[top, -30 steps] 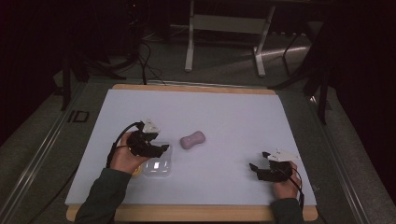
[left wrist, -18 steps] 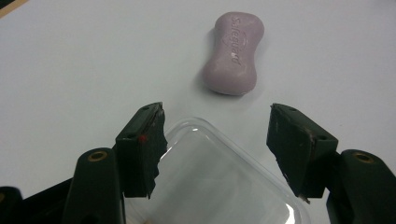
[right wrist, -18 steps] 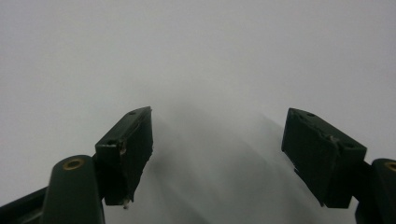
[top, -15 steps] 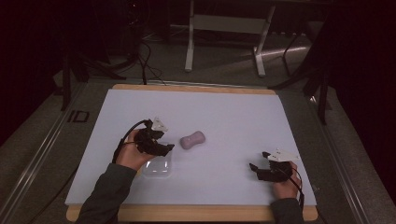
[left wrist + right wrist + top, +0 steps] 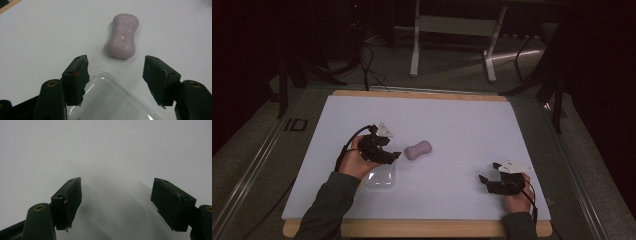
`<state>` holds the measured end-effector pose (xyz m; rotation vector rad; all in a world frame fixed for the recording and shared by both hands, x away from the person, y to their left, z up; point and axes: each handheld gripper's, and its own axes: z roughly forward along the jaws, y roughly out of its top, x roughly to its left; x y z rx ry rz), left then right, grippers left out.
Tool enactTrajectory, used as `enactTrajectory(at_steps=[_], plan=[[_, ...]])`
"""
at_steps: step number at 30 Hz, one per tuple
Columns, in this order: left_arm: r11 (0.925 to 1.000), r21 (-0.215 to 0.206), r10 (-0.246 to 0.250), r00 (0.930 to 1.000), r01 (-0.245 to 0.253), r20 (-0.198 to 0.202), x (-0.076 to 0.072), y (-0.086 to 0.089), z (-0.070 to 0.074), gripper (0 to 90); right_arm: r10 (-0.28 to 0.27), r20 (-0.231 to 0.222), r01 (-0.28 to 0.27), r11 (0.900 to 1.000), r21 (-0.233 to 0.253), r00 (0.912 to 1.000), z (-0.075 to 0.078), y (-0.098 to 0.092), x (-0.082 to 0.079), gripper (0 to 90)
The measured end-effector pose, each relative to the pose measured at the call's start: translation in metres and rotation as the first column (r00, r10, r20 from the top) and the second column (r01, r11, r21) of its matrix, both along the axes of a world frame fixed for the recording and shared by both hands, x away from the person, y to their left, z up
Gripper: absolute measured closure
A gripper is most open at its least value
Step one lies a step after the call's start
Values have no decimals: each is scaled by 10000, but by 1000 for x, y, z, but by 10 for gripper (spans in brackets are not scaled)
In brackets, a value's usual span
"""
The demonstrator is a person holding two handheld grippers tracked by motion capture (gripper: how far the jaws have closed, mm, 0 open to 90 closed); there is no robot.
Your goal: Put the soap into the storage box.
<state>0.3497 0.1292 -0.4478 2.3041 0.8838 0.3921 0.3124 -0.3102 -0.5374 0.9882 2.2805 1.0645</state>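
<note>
High view: left gripper (image 5: 393, 156) is held over the white table sheet (image 5: 462, 125), left of centre, its tips aimed toward a pink soap bar (image 5: 418, 149) lying just beyond them. The gap between tips and soap looks small here; contact cannot be told at this scale. A clear plastic container (image 5: 381, 178) lies on the sheet under and just behind the left hand (image 5: 354, 161), its near edge toward the person.

Left gripper view: jaws stand wide apart with nothing between them. The soap bar (image 5: 123, 36) lies flat on the sheet ahead of the opening, clear of both jaws, long axis running away from the camera with a slight tilt. This view shows a waisted, dog-bone shape and embossed lettering on the top face, neither legible from above. The container's (image 5: 112, 100) rounded corner sits below the jaws, close to the near end of the soap but apart from it.

High view: right gripper (image 5: 484, 181) rests near the right front of the sheet, well apart from soap and container.

Right gripper view: jaws spread wide, empty, with bare white sheet (image 5: 105, 150) and their own soft shadow ahead.
</note>
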Motion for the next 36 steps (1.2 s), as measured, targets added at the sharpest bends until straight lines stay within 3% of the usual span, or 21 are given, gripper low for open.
enactTrajectory(at_steps=[36], plan=[[9981, 242, -564, 9983, 568, -168, 16, -23, 2, 373, 12, 13, -12, 10000, 40, 10000, 0, 0, 0, 240]])
